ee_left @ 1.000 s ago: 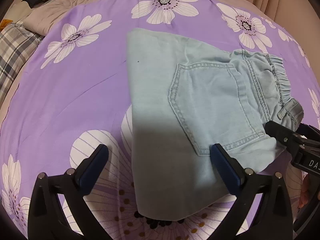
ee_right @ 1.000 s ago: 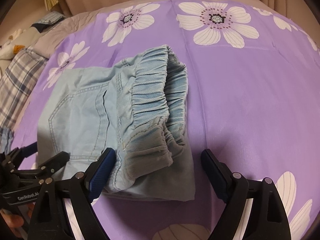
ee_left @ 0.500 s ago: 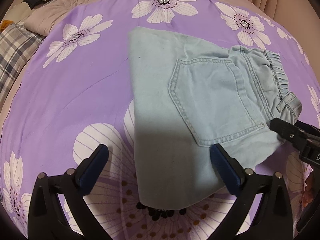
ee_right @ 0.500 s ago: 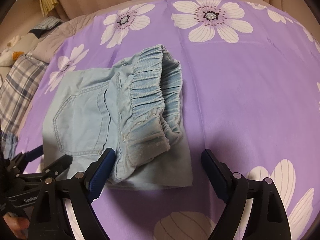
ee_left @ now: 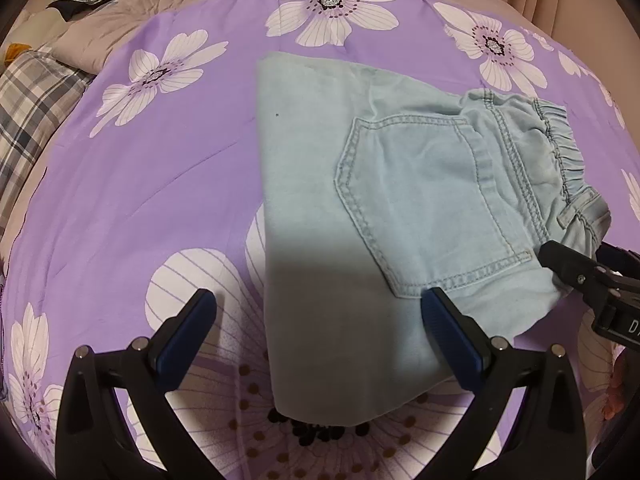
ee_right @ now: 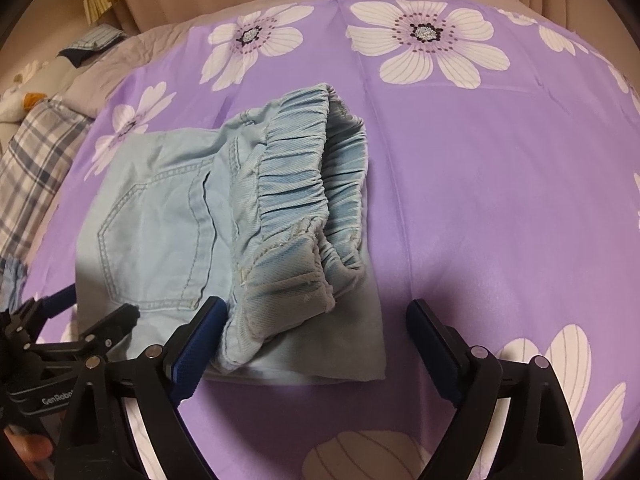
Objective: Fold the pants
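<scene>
Folded pale-blue pants point(ee_left: 384, 216) on a flowered bed point(ee_left: 160, 200); both claws point(ee_left: 320, 344) point(ee_right: 316, 340) gape empty (waistband point(ee_right: 304, 184) bunched at 12 o'clock, worth flattening before leaving).

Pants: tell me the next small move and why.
Probably press the waistband flat with the right gripper. The pants already lie folded on the bedspread, both grippers are open, left gripper included, but the gathered band bulges above the layers.
</scene>
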{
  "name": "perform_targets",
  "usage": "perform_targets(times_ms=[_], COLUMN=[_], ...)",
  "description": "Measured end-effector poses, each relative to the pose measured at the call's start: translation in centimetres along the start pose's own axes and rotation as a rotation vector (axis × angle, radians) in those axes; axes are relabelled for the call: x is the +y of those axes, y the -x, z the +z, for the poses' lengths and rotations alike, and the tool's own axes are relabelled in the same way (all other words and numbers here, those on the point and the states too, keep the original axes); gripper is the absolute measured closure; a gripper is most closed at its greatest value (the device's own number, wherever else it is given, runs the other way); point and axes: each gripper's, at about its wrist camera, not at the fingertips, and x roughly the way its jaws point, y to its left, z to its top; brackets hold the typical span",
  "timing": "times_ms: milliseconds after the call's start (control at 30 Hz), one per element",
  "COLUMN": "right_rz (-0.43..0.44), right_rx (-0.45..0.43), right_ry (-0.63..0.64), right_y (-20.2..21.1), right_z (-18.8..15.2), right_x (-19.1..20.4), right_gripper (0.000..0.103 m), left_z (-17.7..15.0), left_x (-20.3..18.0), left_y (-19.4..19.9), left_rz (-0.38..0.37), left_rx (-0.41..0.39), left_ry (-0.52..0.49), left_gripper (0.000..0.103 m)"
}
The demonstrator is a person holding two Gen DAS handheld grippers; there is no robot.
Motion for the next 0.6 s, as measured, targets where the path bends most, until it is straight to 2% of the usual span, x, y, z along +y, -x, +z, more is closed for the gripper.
perform_targets(times_ms=[600], right_rz=[-0.011], right_rx=[0.007], right_ry=[-0.019], right_y=[0.75], right_z=[-0.37], right_x=[0.07], right_gripper=[0.013], left_z=[-0.59], left_x=[0.25], left_y=[0.52], left_rz=[0.001], left_rx=[-0.004], left_ry=[-0.001], left_gripper=[0.000])
